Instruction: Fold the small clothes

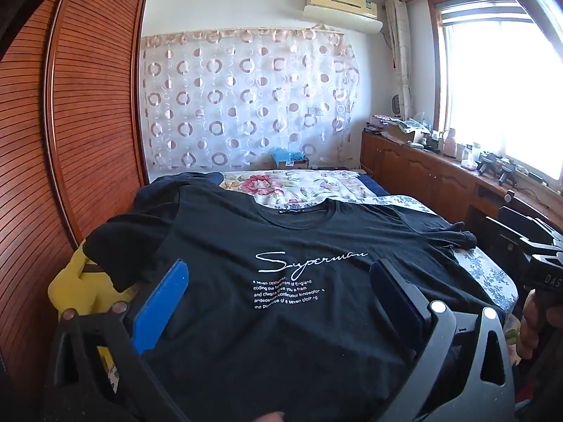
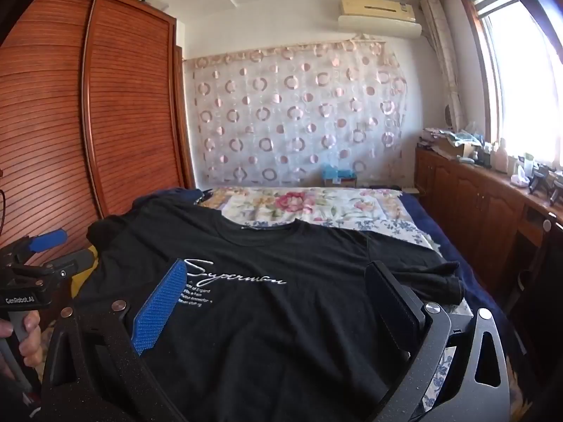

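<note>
A black T-shirt (image 1: 302, 239) with white "Superman" print lies spread flat, front up, on the bed, collar toward the far wall; it also shows in the right wrist view (image 2: 281, 253). My left gripper (image 1: 281, 270) is open and empty, just above the shirt's lower chest. My right gripper (image 2: 278, 274) is open and empty, above the shirt's lower right part. The right gripper's body shows at the right edge of the left view (image 1: 538, 256); the left gripper's body shows at the left edge of the right view (image 2: 31, 263).
The bed has a floral sheet (image 1: 302, 184) beyond the collar. A yellow object (image 1: 82, 285) lies under the shirt's left sleeve. A slatted wooden wardrobe (image 1: 70, 123) stands left. A wooden cabinet (image 1: 422, 165) with clutter runs under the window on the right.
</note>
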### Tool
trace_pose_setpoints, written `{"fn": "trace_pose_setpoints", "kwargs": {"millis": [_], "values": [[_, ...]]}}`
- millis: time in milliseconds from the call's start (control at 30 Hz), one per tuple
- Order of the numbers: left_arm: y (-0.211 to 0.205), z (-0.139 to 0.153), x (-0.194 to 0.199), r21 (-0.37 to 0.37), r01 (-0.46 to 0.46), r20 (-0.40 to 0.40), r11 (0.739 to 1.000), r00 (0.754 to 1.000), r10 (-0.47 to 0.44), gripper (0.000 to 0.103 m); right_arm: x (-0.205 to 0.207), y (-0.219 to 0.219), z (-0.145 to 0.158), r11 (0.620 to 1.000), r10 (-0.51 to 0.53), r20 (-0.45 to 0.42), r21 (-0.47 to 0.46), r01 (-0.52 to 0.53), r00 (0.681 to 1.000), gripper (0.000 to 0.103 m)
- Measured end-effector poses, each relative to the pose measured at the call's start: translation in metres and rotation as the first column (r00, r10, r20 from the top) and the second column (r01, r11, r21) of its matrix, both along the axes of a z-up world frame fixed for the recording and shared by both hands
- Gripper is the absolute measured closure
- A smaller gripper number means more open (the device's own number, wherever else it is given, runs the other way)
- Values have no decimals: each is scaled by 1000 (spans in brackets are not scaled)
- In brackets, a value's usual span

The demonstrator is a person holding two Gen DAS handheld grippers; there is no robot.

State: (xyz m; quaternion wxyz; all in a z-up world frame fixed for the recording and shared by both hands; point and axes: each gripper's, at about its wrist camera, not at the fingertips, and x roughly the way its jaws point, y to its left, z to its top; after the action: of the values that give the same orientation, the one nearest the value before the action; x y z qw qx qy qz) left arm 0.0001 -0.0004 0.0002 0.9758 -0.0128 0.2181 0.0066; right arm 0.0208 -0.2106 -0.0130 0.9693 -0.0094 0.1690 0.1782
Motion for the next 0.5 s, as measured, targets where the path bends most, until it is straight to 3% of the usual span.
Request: {"fn": "trace_pose_setpoints", "kwargs": {"millis": [500], "values": [[2, 4, -7, -9, -15, 30, 1000, 999, 15, 0, 0, 2, 1, 1000, -1, 2, 1, 1, 1000, 0]]}}
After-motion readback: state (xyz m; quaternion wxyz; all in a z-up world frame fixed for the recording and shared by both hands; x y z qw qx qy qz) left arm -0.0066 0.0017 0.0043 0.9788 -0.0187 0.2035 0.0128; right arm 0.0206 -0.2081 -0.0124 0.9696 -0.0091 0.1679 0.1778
